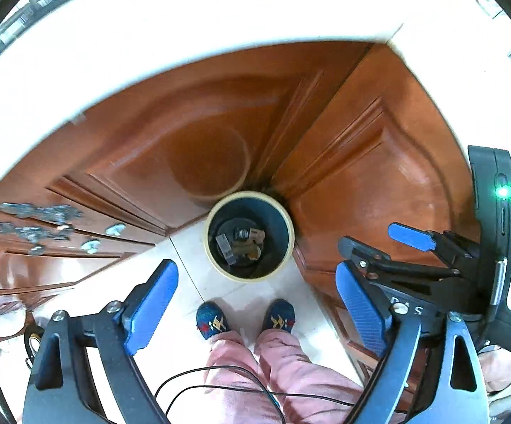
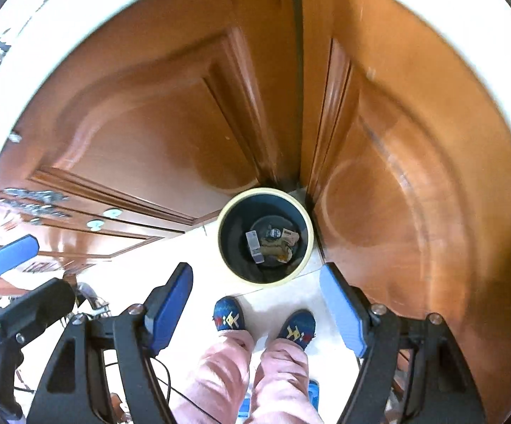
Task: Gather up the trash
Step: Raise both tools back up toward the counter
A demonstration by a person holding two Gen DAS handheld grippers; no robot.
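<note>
Both views looking straight down at a floor of pale tiles.

Trash bin, round, dark inside with a cream rim, standing on the tiles in the corner between two brown wooden panels. Rim very close to the panels at the far side; cannot tell if touching. Trash lying at the bottom of the bin: a grey-white oblong pack at the left, a small dark round piece in the middle, some tan paper or cardboard scraps at the right. Same content visible in the right wrist view, trash inside trash bin.

Left tool held above the floor, near side of the bin, blue pads spread wide apart, nothing between them. Right tool likewise wide open and gripping nothing, bin just beyond its tips. Right tool also seen from the left wrist view, at the right side, with a green light on its body.

Two feet in dark blue patterned slippers on the tiles just before the bin, pink trousers above them. Thin black cable crossing over the trousers. At the left, wooden drawers with silver metal handles.
</note>
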